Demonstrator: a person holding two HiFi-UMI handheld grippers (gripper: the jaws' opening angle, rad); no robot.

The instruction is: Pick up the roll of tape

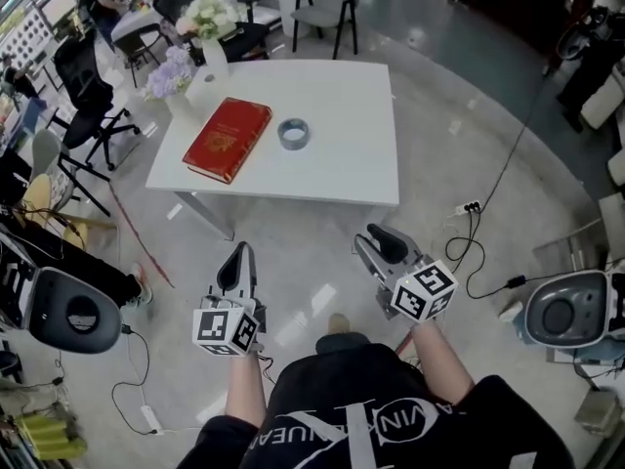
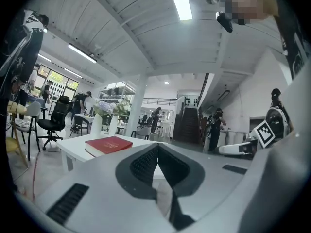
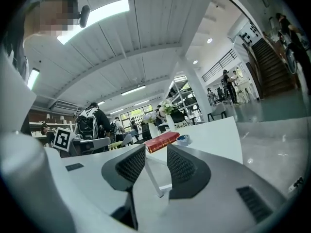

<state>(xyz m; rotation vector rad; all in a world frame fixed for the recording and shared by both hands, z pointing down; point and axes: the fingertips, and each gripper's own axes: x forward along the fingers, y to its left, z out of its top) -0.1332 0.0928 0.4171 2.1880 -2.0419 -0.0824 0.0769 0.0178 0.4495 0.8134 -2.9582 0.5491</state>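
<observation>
Pickup not begun. Roll of tape (image 1: 293, 133) lies untouched on counter (image 1: 342, 164), upper centre of frame. Left tool (image 1: 237, 254) closed; right tool (image 1: 375, 238) open, empty; both well short.

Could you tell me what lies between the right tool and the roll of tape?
In the head view, only floor and bare white table separate the right tool from the roll of tape.

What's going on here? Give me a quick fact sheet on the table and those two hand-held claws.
surface: white table
on it: red book, roll of tape beside it, not touching, flower vases at far corner
left gripper: jaws together, empty
right gripper: jaws apart, empty
where: both grippers over the floor, short of the table
</observation>
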